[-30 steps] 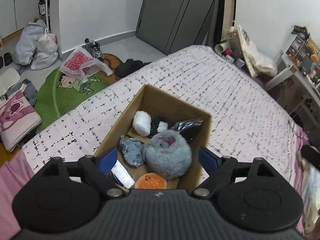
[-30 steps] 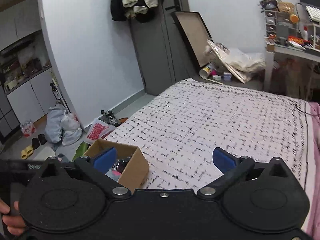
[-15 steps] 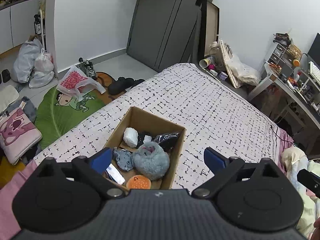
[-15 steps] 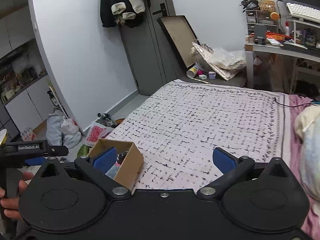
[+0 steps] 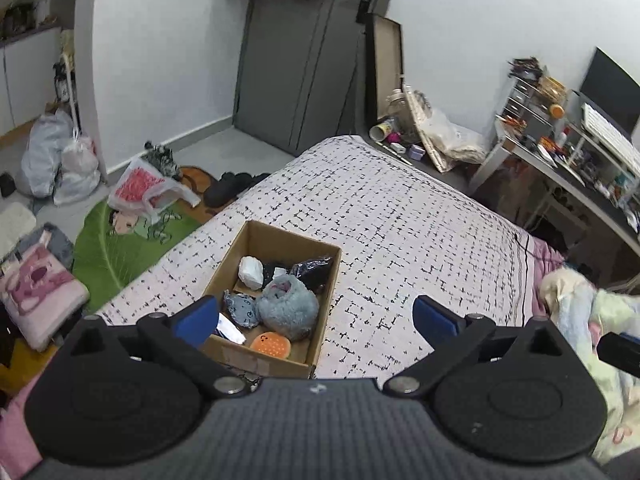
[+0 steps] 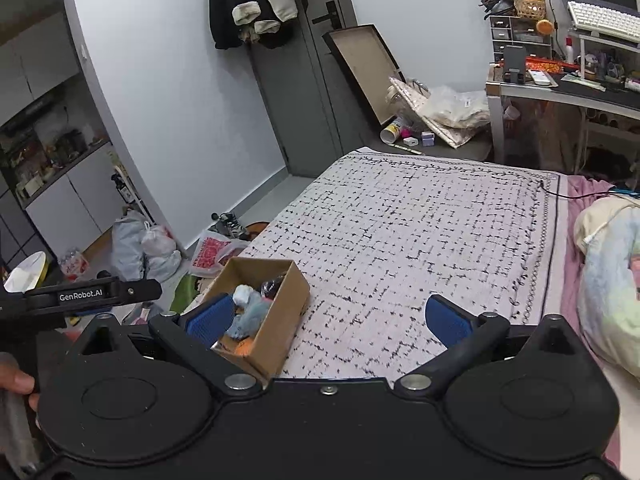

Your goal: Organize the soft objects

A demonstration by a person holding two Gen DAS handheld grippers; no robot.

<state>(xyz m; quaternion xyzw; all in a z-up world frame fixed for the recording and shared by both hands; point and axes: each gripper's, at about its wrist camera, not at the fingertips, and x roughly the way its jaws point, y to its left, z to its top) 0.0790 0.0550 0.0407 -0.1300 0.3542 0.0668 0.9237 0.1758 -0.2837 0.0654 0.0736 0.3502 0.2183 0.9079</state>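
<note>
Left gripper (image 5: 316,316), held high above the near left part of the bed (image 5: 400,224), tilted downward; its blue-padded fingers (image 5: 196,318) are spread wide and hold nothing. Below and between them sits an open cardboard box (image 5: 244,354) near the bed's left edge, containing the soft objects: a grey fluffy plush (image 5: 288,310), a white piece (image 5: 251,272), a blue-grey patterned piece (image 5: 240,310), a black piece (image 5: 314,274) and an orange round toy (image 5: 270,345) (nearest the camera). Right gripper (image 6: 330,318), likewise raised over the bed's near edge, fingers spread apart and empty; the box lies at its left finger (image 6: 210,316). A pale bundled blanket (image 6: 612,280) lies on the bed at the right.
</note>
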